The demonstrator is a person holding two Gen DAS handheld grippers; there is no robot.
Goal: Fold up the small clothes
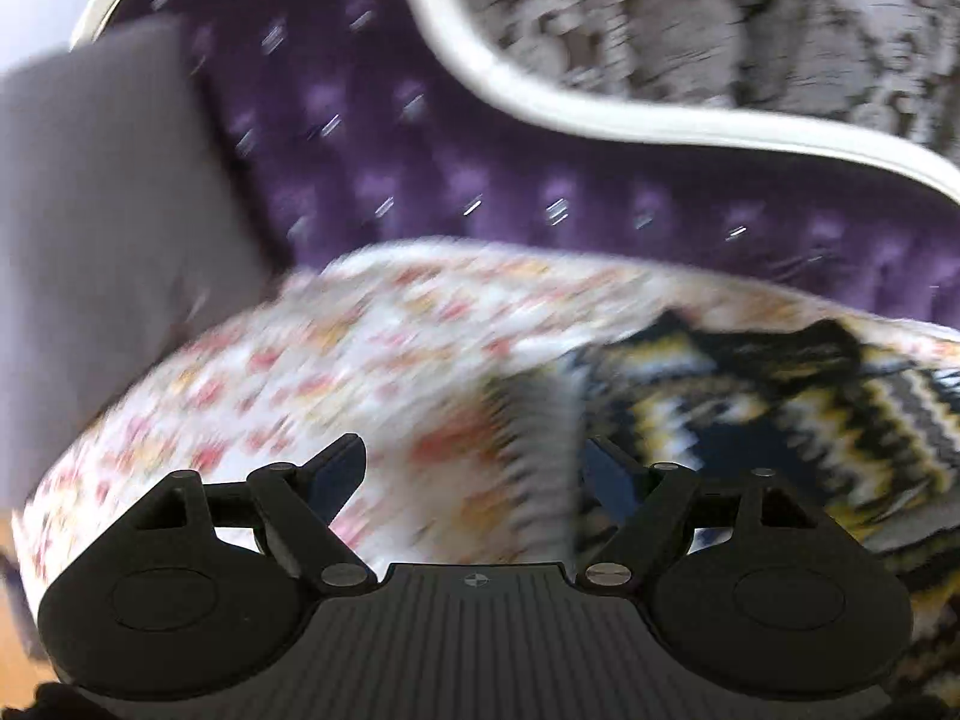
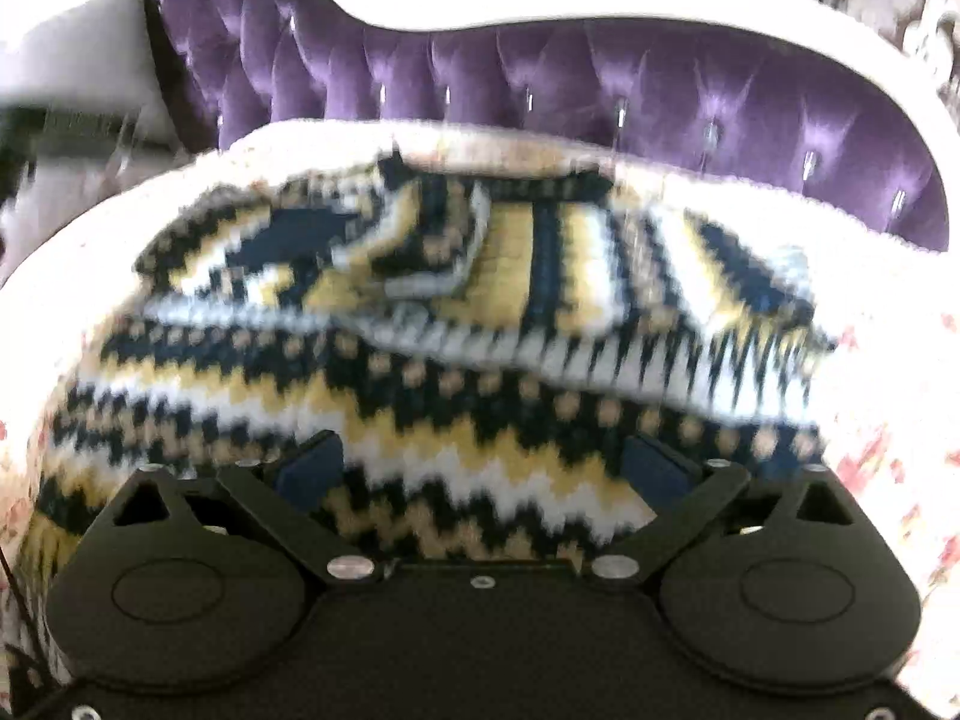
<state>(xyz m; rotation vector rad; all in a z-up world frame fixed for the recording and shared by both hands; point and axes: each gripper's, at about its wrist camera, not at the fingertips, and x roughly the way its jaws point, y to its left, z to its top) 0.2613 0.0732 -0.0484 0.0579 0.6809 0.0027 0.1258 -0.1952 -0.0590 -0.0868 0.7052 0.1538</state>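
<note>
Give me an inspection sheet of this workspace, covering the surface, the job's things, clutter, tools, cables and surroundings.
Surface: floral cover spread over the seat of the purple tufted sofa.
Job's things: zigzag knit garment, black, yellow and white, lying on the cover, partly folded with one flap doubled over its upper part.
Clutter: grey cushion at the sofa's left end.
Tools: left tool open, over the garment's left edge, nothing pinched; right tool open, above the garment's near part, pads not pressing it.
Cables: nothing seen.
Surroundings: white curved sofa frame, patterned grey wall behind. Both views are motion-blurred.
</note>
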